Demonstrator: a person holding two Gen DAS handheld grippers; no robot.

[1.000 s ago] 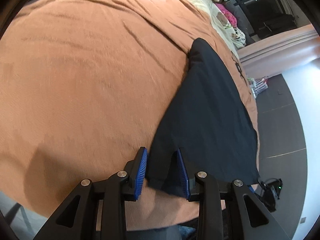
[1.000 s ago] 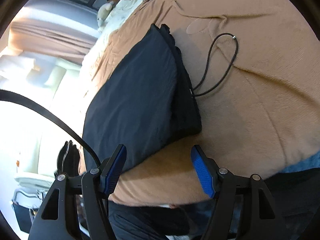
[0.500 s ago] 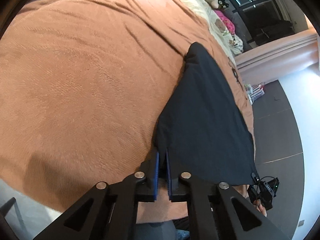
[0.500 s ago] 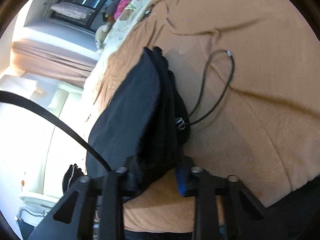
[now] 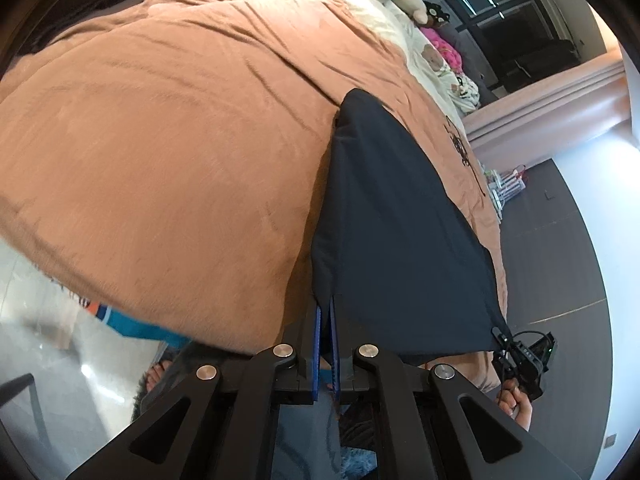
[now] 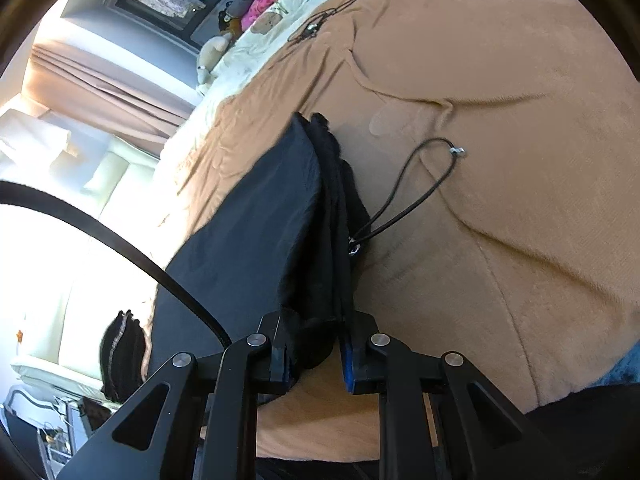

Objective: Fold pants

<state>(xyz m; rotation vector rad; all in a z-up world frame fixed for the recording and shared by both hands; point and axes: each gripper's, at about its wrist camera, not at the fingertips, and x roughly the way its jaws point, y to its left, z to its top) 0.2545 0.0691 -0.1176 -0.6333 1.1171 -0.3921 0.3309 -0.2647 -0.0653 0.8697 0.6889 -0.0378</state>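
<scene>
The black pants lie on the bed's brown blanket, long axis running away from both cameras toward the pillows. The left claw pinches one near corner, pads nearly together. Only the right view shows a looped black cord beside the pants; there the right claw clamps the bunched, apparently multi-layered near edge.

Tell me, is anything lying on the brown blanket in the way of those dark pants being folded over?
Only the thin black cord looping on the brown fleece blanket beside the dark navy pants; otherwise nothing visible. The left gripper and right gripper already clamp the pants' near corners.
</scene>
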